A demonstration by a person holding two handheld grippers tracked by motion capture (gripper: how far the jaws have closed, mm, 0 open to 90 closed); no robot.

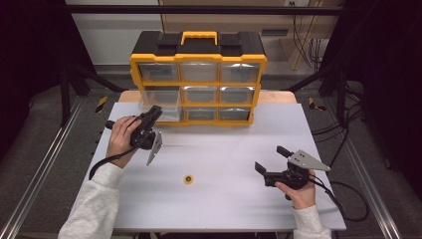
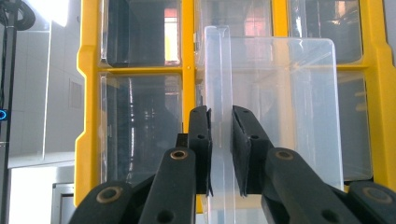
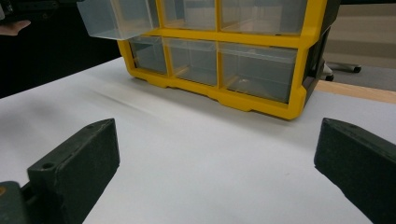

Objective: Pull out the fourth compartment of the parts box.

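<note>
- Nearest the high view's camera: two light grey sleeves enter from the bottom edge, each hand carrying a black two-jaw gripper with a trailing cable.
- Right gripper (image 1: pixel 268 163): held low over the near right part of the white rectangular table top (image 1: pixel 224 199), pointing left and away. In the right gripper view its jaws stand wide apart with bare table between them; nothing is gripped.
- Left gripper (image 1: pixel 155 112): held at the far left of the table, turned on its side so that its grey three-cornered plate faces the table middle. It points at the left column of the cabinet.
- Left gripper state: the jaws are nearly closed and clamp the front wall of the clear rectangular plastic drawer (image 2: pixel 280 107); in the left gripper view one pad lies on each face of that wall.
- Drawer position: the drawer belongs to the middle row, left column, and sits drawn part-way out of its slot, projecting towards the person; in the right gripper view it overhangs the lowest row.
- Yellow-framed plastic drawer cabinet with black top and yellow carry handle (image 1: pixel 198 84): stands upright at the far edge of the table, three rows by three columns of clear drawers; the other drawers sit flush.
- Small round yellow part (image 1: pixel 188 179): lies flat on the table near its middle, well apart from both grippers and from the cabinet.
</note>
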